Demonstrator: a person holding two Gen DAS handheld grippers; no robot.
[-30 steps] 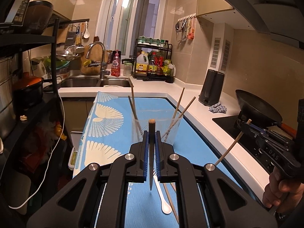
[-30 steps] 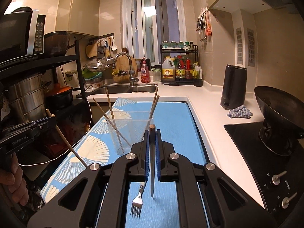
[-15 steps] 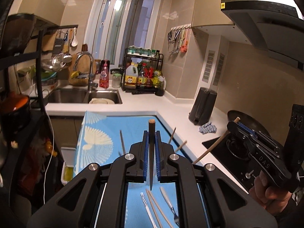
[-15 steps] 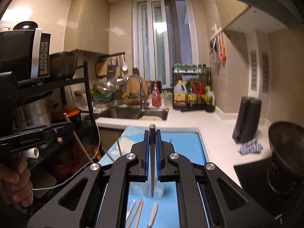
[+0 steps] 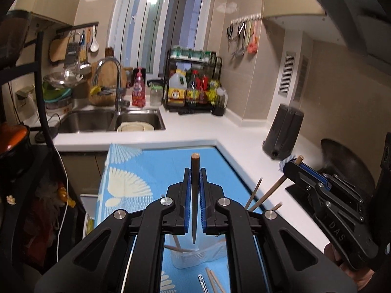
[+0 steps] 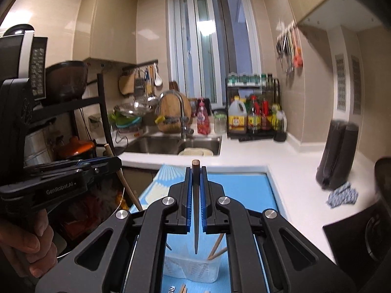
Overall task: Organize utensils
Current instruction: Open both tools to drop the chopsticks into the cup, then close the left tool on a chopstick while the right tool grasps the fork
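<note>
My left gripper (image 5: 195, 178) is shut on a wooden chopstick (image 5: 194, 195) held upright, tip down, above a clear plastic cup (image 5: 188, 256) on the blue mat (image 5: 151, 168). My right gripper (image 6: 195, 178) is shut on another chopstick (image 6: 195, 207), tip down over the same cup (image 6: 190, 271). The cup holds several chopsticks (image 5: 254, 193), which also show in the right wrist view (image 6: 217, 246). More utensils (image 5: 210, 280) lie on the mat in front of the cup, partly hidden by the gripper. Each gripper shows in the other's view, the right one (image 5: 293, 164) and the left one (image 6: 110, 161).
A sink (image 5: 110, 119) with a tap sits at the back. A bottle rack (image 5: 193, 90) stands behind the mat. A black kettle (image 5: 283, 131), a cloth (image 6: 342, 195) and a wok (image 5: 347, 168) on the hob are on the right. A black shelf (image 6: 73, 107) stands left.
Both grippers have risen and tilted up while keeping their chopsticks. The cup has dropped low in both views, now beneath the chopstick tips.
</note>
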